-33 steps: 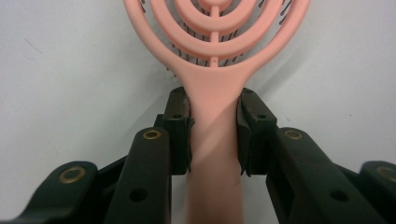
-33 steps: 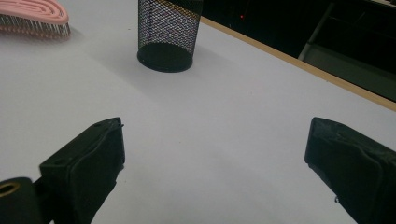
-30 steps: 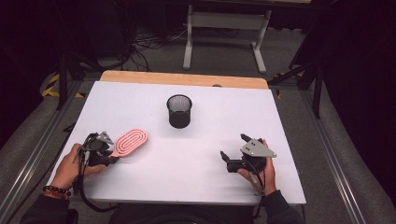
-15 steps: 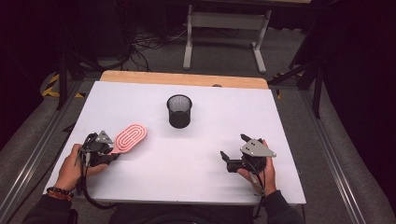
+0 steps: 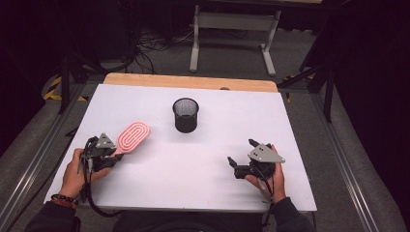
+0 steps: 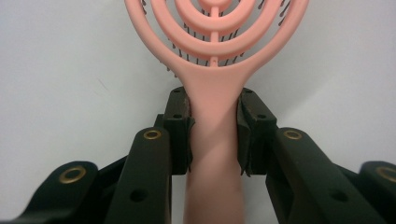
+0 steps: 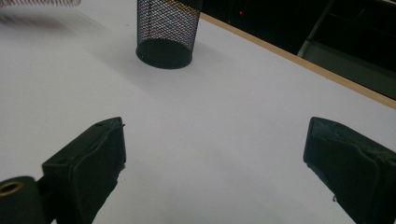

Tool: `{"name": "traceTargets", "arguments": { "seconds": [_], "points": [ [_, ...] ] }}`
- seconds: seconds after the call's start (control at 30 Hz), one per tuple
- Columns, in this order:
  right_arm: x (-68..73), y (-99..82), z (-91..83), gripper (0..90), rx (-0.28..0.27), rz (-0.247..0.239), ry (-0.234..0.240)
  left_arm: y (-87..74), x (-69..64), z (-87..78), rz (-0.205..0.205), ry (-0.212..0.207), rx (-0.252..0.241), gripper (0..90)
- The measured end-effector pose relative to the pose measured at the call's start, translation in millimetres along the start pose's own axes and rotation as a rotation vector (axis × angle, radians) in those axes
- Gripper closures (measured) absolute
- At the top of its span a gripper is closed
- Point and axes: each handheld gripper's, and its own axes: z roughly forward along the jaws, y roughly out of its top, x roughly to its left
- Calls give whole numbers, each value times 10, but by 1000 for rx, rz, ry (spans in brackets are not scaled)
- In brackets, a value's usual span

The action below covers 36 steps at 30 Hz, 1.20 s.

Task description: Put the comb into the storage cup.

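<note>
The left gripper (image 5: 112, 155) holds a pink hairbrush (image 5: 134, 136) by its handle, pads (image 6: 180, 126) pressed on both sides of the neck just below the oval head. In the high view the brush sits at the table's (image 5: 203, 169) left-front, head angled fwd and toward the mesh cup (image 5: 185, 115), which stands near the middle, well apart. Whether the head rests on the surface or is lifted a bit can't be told.

The brush looks like molded plastic w/ open ribs: prob. light, stiff, not fragile. Smooth handle could be a bit slippery, so it may pivot in the pads if swung fast. The neck is a good hold: narrow, flat-sided, close to the head, so little leverage against the grip.

The right gripper (image 5: 244, 157) rests at the right-front, jaws spread wide w/ nothing between them, pointing toward the cup.
</note>
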Motion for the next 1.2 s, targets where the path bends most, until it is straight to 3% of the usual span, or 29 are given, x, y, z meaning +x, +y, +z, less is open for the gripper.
{"name": "traceTargets", "arguments": {
  "seconds": [0.17,0.37,0.53,0.73,1.2],
  "points": [
    [6,-3,11,67,1,1,-2,-4,-19,-18,-30,44,-91,693],
    [12,0,20,66,-4,-4,-8,-3,-33,-69,-36,79,-190,693],
    [16,7,33,66,-9,-5,-9,11,-66,-76,-28,90,-250,693],
    [9,21,41,66,-20,-6,-14,43,-80,-84,-17,95,-289,693],
    [-35,219,58,42,-97,59,0,167,-172,-159,-11,95,-482,693]
  ]
}}
